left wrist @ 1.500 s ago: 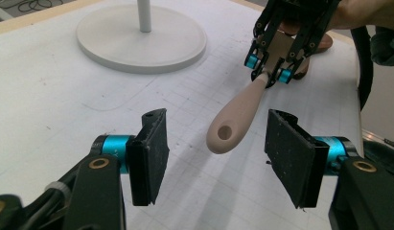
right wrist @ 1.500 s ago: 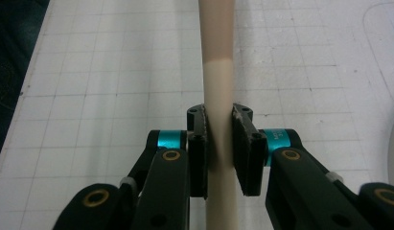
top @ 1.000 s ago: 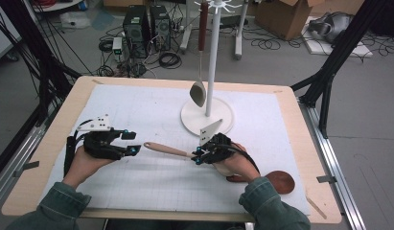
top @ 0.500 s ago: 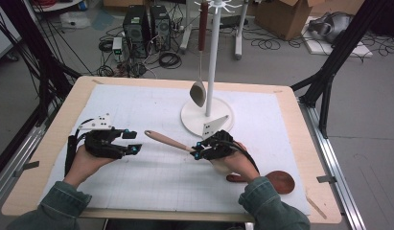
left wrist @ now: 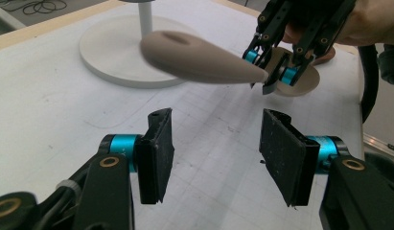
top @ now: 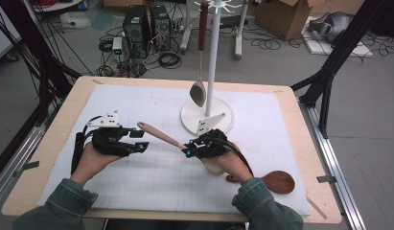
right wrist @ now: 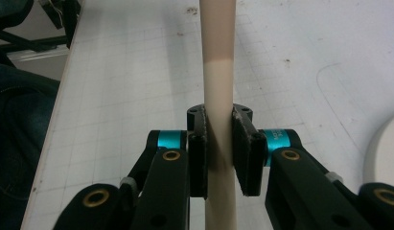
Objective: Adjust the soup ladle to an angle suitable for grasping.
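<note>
While the right gripper (top: pixel 191 147) clamps the pale beige spoon with its pinkish-brown handle end (top: pixel 162 136) partway along the shaft, the whole utensil is lifted off the white gridded mat (top: pixel 137 191), its long axis running from the bowl under the person's right hand up and leftward to the rounded handle tip. That tip points toward the left gripper (top: pixel 138 139), which waits just beside it, so the left hand is the nearer one to the free end. In the left gripper view the handle tip (left wrist: pixel 194 57) hovers above and beyond the two black pads (left wrist: pixel 158 153), not yet between them; the jaws stand half apart with nothing in them, and they have just been closing a little. In the right gripper view the pads (right wrist: pixel 197 153) press on both sides of the shaft (right wrist: pixel 218 96). A handover seems in hand, judging from this line-up: the left gripper would need to rise to the tip. Behind stand a white rack with a round base (top: pixel 213 57), a metal spoon (top: pixel 198 91) hanging from it, and a reddish wooden spoon (top: pixel 276 182) on the mat
</note>
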The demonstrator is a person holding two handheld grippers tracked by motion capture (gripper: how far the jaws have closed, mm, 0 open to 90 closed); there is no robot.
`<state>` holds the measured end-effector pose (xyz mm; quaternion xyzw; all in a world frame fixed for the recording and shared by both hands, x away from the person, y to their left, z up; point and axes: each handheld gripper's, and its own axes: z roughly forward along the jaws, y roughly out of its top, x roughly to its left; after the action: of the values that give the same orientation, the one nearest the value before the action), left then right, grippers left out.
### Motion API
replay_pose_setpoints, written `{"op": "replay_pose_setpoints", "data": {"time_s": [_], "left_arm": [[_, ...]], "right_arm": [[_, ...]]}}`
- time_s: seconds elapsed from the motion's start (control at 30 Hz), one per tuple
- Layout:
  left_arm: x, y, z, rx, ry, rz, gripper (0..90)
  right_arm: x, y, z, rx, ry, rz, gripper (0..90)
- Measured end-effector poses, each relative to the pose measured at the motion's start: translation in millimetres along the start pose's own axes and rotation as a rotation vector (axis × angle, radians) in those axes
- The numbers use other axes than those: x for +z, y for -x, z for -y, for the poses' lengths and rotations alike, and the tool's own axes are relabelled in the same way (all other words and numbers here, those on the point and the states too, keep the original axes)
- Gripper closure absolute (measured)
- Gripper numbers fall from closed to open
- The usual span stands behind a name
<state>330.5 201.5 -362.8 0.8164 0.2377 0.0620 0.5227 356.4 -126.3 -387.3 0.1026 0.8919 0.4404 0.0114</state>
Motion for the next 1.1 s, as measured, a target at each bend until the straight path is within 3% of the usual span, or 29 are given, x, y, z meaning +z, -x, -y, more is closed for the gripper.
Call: {"op": "replay_pose_setpoints", "data": {"time_s": [0.57, 0.7, 0.87, 1.1], "left_arm": [[11.0, 5.7, -16.7, -0.013, 0.025, 0.013, 48.0], [10.3, 6.4, -18.6, -0.014, 0.041, 0.014, 50.5], [10.5, 6.8, -20.0, -0.013, 0.047, 0.027, 53.2], [11.3, 7.1, -22.5, -0.016, 0.058, 0.069, 58.0]], "right_arm": [[6.7, -11.8, -10.3, 0.03, 0.034, 0.018, 78.4], [9.1, -13.0, -10.5, 0.041, 0.021, 0.004, 78.1], [13.1, -15.4, -10.7, 0.014, -0.021, -0.02, 77.6], [9.3, -10.5, -8.6, 0.053, 0.005, -0.067, 76.6]]}}
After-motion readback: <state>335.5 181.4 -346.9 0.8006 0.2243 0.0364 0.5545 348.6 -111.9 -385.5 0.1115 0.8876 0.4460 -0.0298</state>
